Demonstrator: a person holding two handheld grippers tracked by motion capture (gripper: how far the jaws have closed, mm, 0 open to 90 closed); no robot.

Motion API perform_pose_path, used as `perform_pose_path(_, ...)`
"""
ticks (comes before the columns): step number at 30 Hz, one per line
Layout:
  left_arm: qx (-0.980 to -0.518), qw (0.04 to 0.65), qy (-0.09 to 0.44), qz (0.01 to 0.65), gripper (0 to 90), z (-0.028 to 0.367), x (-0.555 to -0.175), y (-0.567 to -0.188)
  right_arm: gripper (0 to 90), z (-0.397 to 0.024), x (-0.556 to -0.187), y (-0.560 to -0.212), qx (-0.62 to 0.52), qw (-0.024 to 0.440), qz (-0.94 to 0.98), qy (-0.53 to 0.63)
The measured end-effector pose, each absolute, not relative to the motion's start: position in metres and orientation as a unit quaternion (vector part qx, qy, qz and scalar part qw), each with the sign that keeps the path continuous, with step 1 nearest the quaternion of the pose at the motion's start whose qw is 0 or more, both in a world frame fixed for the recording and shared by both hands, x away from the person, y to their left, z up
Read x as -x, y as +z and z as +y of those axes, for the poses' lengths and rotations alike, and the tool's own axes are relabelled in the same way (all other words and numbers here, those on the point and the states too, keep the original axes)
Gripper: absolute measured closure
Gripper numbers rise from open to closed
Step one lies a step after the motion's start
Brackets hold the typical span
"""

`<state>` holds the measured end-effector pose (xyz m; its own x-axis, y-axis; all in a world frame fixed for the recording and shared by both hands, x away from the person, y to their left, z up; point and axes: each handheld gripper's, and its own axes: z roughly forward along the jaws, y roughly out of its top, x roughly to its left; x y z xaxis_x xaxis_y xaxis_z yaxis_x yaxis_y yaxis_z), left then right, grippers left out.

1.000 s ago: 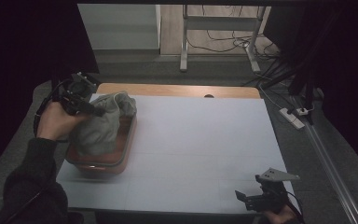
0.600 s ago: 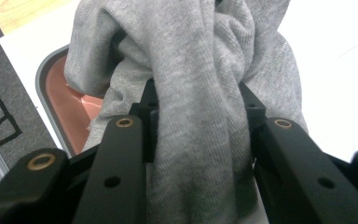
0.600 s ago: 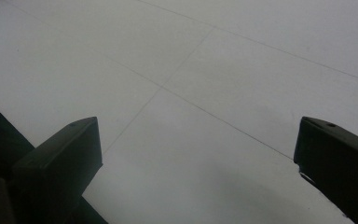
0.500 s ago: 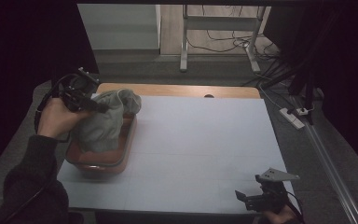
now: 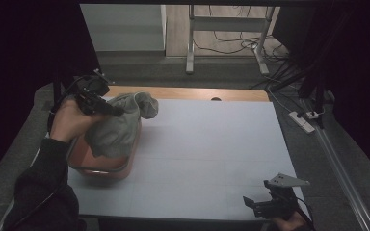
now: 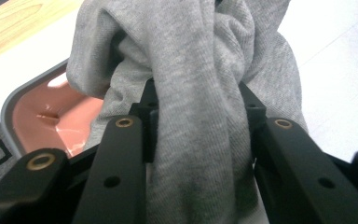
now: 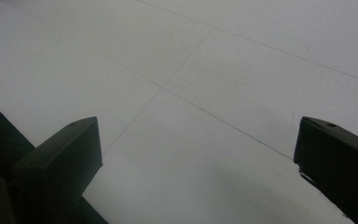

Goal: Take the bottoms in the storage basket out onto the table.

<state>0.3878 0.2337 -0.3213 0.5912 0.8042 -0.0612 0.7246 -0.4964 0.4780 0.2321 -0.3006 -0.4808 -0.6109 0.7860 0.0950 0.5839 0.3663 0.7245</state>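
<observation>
A grey cloth (image 5: 118, 125) hangs bunched over a salmon-pink tub (image 5: 101, 166) at the table's left side. My left gripper (image 5: 113, 110) is shut on the cloth's upper part and holds it partly lifted out of the tub. In the left gripper view the grey cloth (image 6: 200, 93) is pinched between the two black jaws, and the pink tub (image 6: 51, 112) lies below. My right gripper (image 5: 253, 204) rests low at the table's front right corner, open, with only the white table surface (image 7: 191, 93) between its jaws.
The white table top (image 5: 207, 144) stretches wide between the tub and the right gripper. A wooden strip (image 5: 197, 94) runs along its far edge. Beyond it are a metal stand (image 5: 190, 43) and cables on the floor; a power strip (image 5: 301, 120) lies to the right.
My left gripper has risen and pulled the grey cloth higher out of the tub. The right gripper has stayed still.
</observation>
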Motion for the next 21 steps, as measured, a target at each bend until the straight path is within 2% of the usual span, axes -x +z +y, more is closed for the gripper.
perform_pose_path(21, -0.884, 0.224, 0.069, 0.406, 63.1, 0.193, -0.394, -0.316, 0.9, -0.301, -0.232, -0.481, -0.419, 0.135, 0.815, 0.375)
